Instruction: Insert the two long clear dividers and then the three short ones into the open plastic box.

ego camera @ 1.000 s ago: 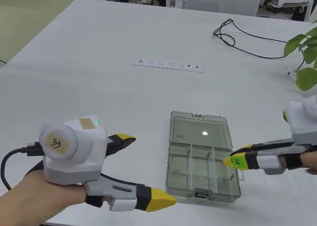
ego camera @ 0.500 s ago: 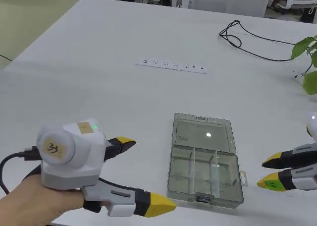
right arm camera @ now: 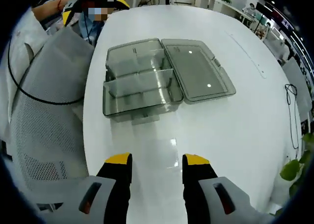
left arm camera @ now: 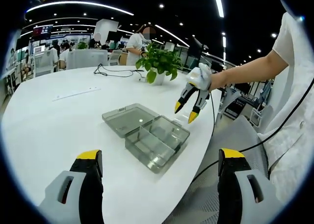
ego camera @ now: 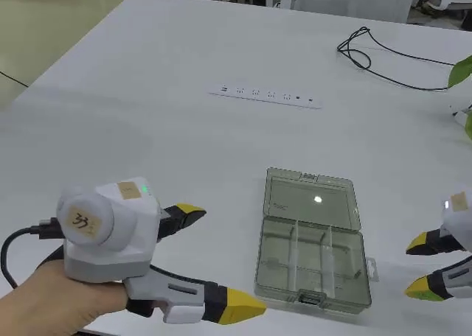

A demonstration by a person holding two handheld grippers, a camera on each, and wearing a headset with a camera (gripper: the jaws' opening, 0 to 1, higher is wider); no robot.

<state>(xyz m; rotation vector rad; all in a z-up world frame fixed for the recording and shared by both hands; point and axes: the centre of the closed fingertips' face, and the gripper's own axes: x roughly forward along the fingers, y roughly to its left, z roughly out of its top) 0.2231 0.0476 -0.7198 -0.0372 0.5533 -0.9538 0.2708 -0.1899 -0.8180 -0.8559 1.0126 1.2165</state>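
Observation:
The clear smoky plastic box (ego camera: 313, 286) lies open near the table's front edge, its lid (ego camera: 313, 200) flat behind it. Two long clear dividers (ego camera: 293, 251) stand inside the base, running front to back. A small clear piece (ego camera: 371, 266) lies on the table against the box's right wall. My left gripper (ego camera: 217, 261) is open and empty, left of the box. My right gripper (ego camera: 418, 266) is open and empty, off the box's right side. The left gripper view has the box (left arm camera: 149, 135) and the right gripper (left arm camera: 186, 106) beyond it. In the right gripper view the box (right arm camera: 140, 89) lies ahead of the open jaws (right arm camera: 157, 160).
A white power strip (ego camera: 265, 96) lies mid-table and a black cable (ego camera: 376, 52) coils at the far right. Plant leaves (ego camera: 464, 71) reach in from the right edge. The table's front edge runs just below the box. Chairs and people are beyond the table (left arm camera: 59, 111).
My right gripper has pulled away from the box's right wall toward the right, and its jaws now stand wider apart. The left gripper has stayed put. The head camera has shifted slightly.

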